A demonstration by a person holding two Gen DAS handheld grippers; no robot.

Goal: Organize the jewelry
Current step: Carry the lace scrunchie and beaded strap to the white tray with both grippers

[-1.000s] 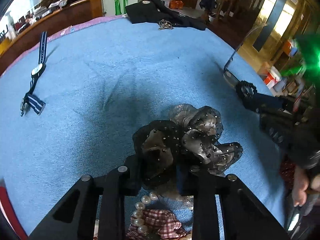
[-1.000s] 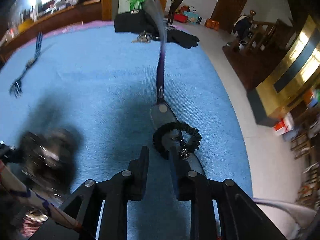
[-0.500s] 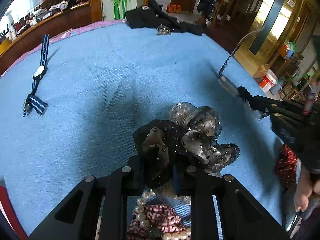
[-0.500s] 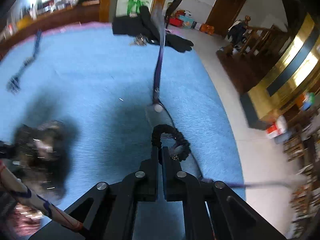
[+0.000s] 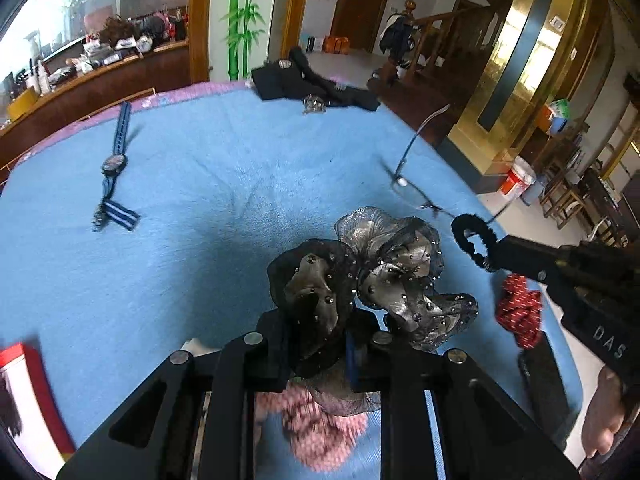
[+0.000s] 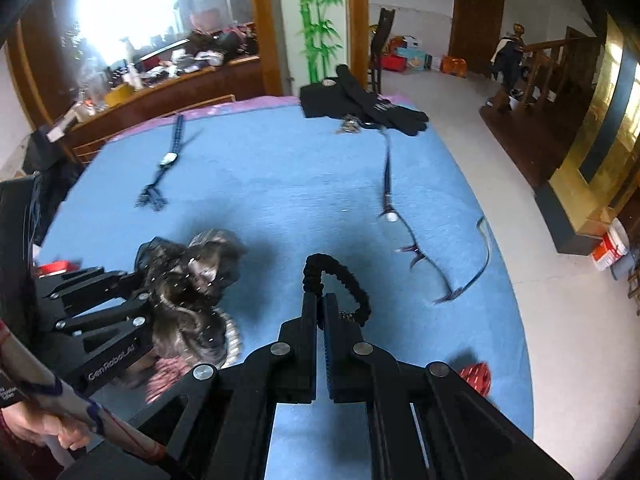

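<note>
My left gripper (image 5: 320, 332) is shut on a grey-and-black tulle scrunchie (image 5: 372, 280) dotted with beads, held above the blue cloth (image 5: 200, 208). The right wrist view shows the same scrunchie (image 6: 188, 280) at the left gripper (image 6: 140, 292). My right gripper (image 6: 320, 304) is shut on a black braided hair tie (image 6: 340, 276), whose loop sticks up past the fingertips. In the left wrist view the hair tie (image 5: 468, 240) hangs at the tip of the right gripper (image 5: 496, 256), clear of the cloth.
Thin-framed glasses (image 6: 424, 260) lie open to the right. A blue-strapped watch (image 5: 114, 164) lies far left. A red scrunchie (image 5: 520, 316) and a pink plaid one (image 5: 320, 428) lie near me. A black garment (image 5: 304, 84) with keys (image 5: 314, 104) sits at the far edge.
The right gripper closed on the black hair tie and lifted it off the glasses. Both grippers rose, the left one carrying the tulle scrunchie up off the pearls and plaid scrunchie.
</note>
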